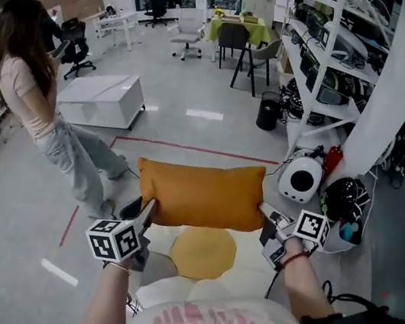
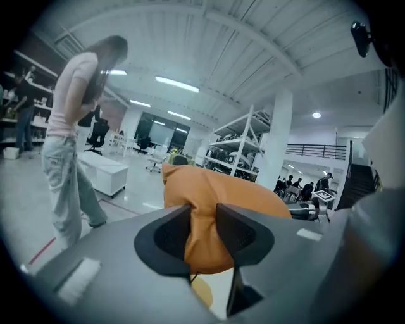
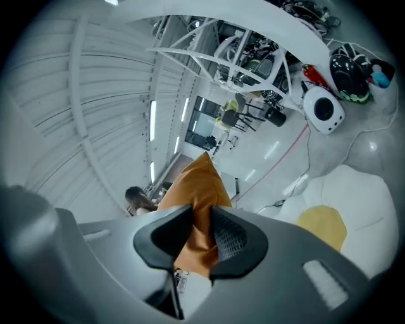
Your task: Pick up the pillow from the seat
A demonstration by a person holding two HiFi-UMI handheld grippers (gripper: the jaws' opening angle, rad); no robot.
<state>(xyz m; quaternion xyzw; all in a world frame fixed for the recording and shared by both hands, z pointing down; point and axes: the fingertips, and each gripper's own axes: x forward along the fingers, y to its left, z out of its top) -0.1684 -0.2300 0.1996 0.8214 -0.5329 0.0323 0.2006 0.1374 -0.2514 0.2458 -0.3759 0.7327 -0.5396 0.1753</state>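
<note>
At the far left, one person [image 1: 27, 99] in a pale top and light trousers stood on the glossy grey floor [image 1: 224, 84], turned away from the camera. Just beside that person sat one low white box-shaped cabinet [image 1: 101, 97]. One red tape line [image 1: 189, 148] ran across the floor behind the work.

Two grippers were in play, each carrying one marker cube. The left gripper [image 1: 144, 213] had its jaws drawn partway in and clamped on the lower left corner of one orange rectangular fabric pillow [image 1: 200, 194]. Its own view showed the cloth bunched tight between both pads. The pillow hung in the air, stretched level between the two tools. It was above and apart from one white padded seat [image 1: 165, 286] with a round yellow cushion [image 1: 202, 252] at its centre. The right gripper [image 1: 265, 210] had its jaws narrowed onto the pillow's right edge, with the fabric squeezed between the ribbed pads.

Further right, one white rounded device [image 1: 300, 178] with a dark round face and one black helmet [image 1: 343, 198] sat near the foot of one white pillar [image 1: 399, 83]. Beside them stood white open shelving [image 1: 322, 54] crowded with cables.

The room was a large open workshop with desks and chairs far back. The pillow hid the seat's far edge and the wearer's patterned shirt covered its near part. The shelf contents were too tangled to count.
</note>
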